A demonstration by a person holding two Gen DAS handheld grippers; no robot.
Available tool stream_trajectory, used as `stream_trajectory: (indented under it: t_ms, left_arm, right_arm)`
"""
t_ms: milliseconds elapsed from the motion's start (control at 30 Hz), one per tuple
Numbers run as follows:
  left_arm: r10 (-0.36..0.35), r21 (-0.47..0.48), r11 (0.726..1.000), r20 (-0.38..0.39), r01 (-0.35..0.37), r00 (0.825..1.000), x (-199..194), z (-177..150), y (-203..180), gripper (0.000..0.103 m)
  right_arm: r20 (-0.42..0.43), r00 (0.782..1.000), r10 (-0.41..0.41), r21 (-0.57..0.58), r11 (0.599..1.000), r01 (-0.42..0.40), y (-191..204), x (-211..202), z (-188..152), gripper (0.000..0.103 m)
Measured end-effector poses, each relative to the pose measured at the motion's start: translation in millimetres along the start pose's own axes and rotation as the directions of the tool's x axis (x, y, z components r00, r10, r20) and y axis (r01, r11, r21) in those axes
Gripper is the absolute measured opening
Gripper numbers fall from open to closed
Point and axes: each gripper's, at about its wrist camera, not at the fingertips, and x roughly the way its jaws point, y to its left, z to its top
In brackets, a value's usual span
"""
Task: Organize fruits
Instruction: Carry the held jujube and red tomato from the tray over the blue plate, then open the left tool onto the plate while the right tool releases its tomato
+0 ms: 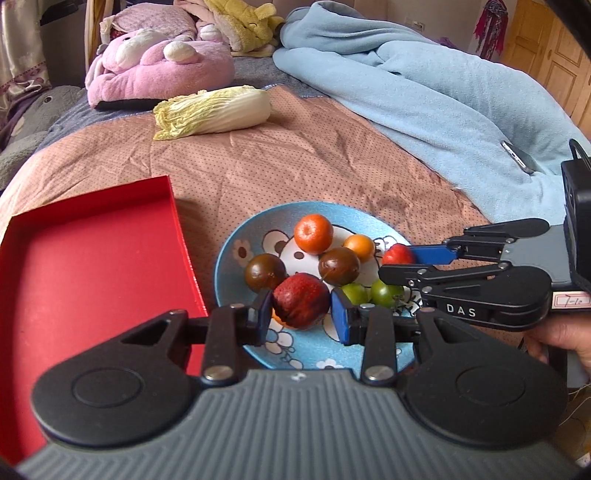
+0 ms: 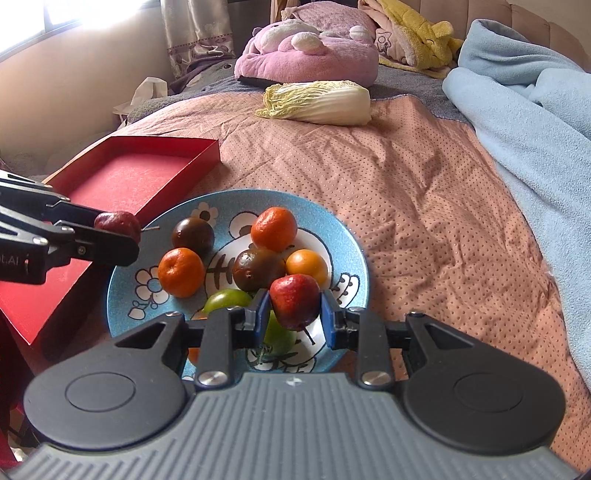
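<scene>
Two grippers work over a bed spread with a dotted salmon-pink quilt [image 2: 424,206], and each is clamped on a small dark red fruit. The left gripper [image 1: 301,314] holds its red fruit [image 1: 301,301] just above the near rim of a blue cartoon-printed plate [image 1: 229,251]; the right gripper [image 2: 293,314] pinches a second red fruit [image 2: 294,300] over the plate's near side, stem hanging down.

On the plate lie two orange mandarins [image 2: 274,229], two brown-green tomatoes [image 2: 192,236], a small yellow-orange tomato [image 2: 306,266] and two green ones [image 2: 226,300]. An open red box [image 1: 88,258] sits touching the plate's left edge.

Further up the bed rests a napa cabbage [image 1: 214,112], then a pink plush cushion [image 1: 159,70] and a yellow plush toy [image 1: 240,26]. A light blue fleece blanket [image 1: 424,96] is heaped along the right side.

Only the left wrist view catches a phone [image 1: 519,157] lying on the blanket, wooden doors [image 1: 550,59] in the far corner, and a hand [image 1: 561,338] gripping the right tool. The right wrist view alone shows the bright window [image 2: 62,14] and patterned curtain [image 2: 199,33] (both well behind the box), plus a padded headboard [image 2: 535,33].
</scene>
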Motion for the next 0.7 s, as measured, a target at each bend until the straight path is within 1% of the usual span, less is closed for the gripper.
stream_trajectory:
  t_ms: [200, 433, 700]
  left_arm:
    - [-0.024, 0.034, 0.999, -0.045, 0.026, 0.999, 12, -9, -15, 0.037]
    - [-0.016, 0.058, 0.998, -0.076, 0.021, 0.997, 22, -14, -21, 0.037]
    - [-0.010, 0.042, 0.999, -0.096, 0.014, 0.995, 26, -17, -19, 0.039]
  right_arm:
    - [-0.001, 1.000, -0.004, 0.007, 1.000, 0.004, -5, 8, 5, 0.034]
    - [-0.003, 1.000, -0.004, 0.003, 1.000, 0.004, -6, 16, 13, 0.034]
    - [-0.014, 1.000, -0.014, 0.000, 1.000, 0.014, -5, 20, 11, 0.034]
